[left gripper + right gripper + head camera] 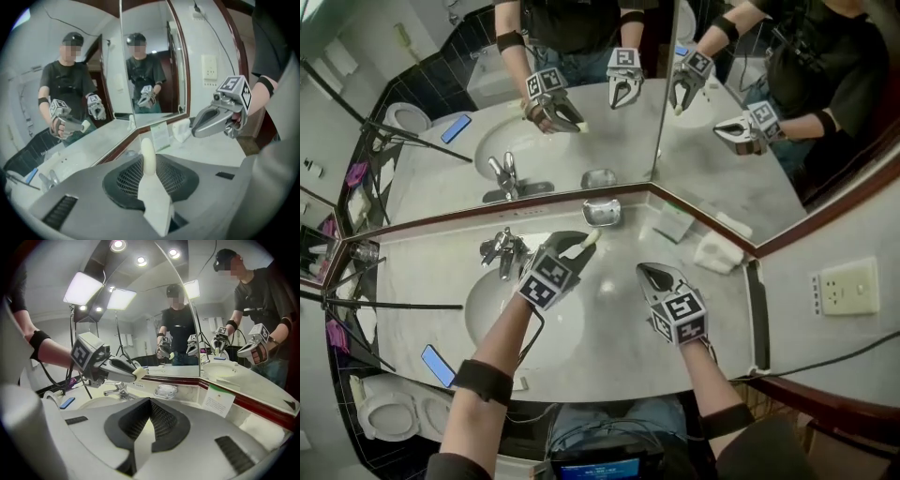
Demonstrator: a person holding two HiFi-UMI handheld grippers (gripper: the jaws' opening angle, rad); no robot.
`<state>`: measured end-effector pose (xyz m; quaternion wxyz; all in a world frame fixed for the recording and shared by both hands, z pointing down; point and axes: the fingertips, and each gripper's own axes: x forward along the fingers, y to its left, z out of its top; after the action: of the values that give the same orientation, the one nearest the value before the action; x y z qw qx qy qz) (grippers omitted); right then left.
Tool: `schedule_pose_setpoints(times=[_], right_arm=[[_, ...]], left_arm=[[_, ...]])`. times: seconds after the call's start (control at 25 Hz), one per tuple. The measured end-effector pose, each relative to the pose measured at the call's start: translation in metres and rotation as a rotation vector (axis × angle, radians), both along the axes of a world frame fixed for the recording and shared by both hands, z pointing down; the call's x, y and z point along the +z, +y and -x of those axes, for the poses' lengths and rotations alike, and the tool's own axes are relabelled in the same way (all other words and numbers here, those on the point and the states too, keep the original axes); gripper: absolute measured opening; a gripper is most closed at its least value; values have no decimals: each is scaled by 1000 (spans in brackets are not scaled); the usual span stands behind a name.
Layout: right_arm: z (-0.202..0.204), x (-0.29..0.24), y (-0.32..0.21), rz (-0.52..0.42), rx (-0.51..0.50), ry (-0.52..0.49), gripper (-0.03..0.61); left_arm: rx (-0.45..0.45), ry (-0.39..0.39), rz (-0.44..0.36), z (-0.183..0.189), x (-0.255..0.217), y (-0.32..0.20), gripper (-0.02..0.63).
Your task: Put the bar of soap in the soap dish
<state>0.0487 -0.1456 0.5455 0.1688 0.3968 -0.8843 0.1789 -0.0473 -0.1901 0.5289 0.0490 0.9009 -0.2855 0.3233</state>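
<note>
Soap bar [148, 152] sits pinched edge-on in the left tongs [578, 246], just short of the soap dish [602, 213]. The right tongs [653, 275] are closed and empty. The thin, slick grip could let it slip onto the desk [619, 319].

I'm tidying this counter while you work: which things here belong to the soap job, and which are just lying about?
For the job: bar of soap, held in the left gripper; soap dish at the mirror corner.
Lying about: faucet, blue phone, folded card, white cloth. The right gripper is shut and empty.
</note>
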Motion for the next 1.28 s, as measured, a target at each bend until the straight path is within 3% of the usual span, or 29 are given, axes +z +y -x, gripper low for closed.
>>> schedule_pose_setpoints(times=[0.24,0.36,0.56,0.72,0.92,1.28], right_arm=[[7,-30,24,-9,-22,-46,17],[11,-35,41,-12,-42,-45,17],[16,-37,60,-11,-62,-45,17],[14,-38,65,-22,-74,-46,17],[7,-43,72,-18,-71,-32,18],[-1,-23,83,10,-78,-21,18]], left_arm=[[-289,304,-53,28,-44,64,89],[-381,356,-81,42,-46,94,88],[-452,357,-101,60,-44,123,87],[-427,301,-113,58,-44,131,88],[-334,169,-136,39,-35,136,89],[-96,-222,-136,-5,66,153,89]])
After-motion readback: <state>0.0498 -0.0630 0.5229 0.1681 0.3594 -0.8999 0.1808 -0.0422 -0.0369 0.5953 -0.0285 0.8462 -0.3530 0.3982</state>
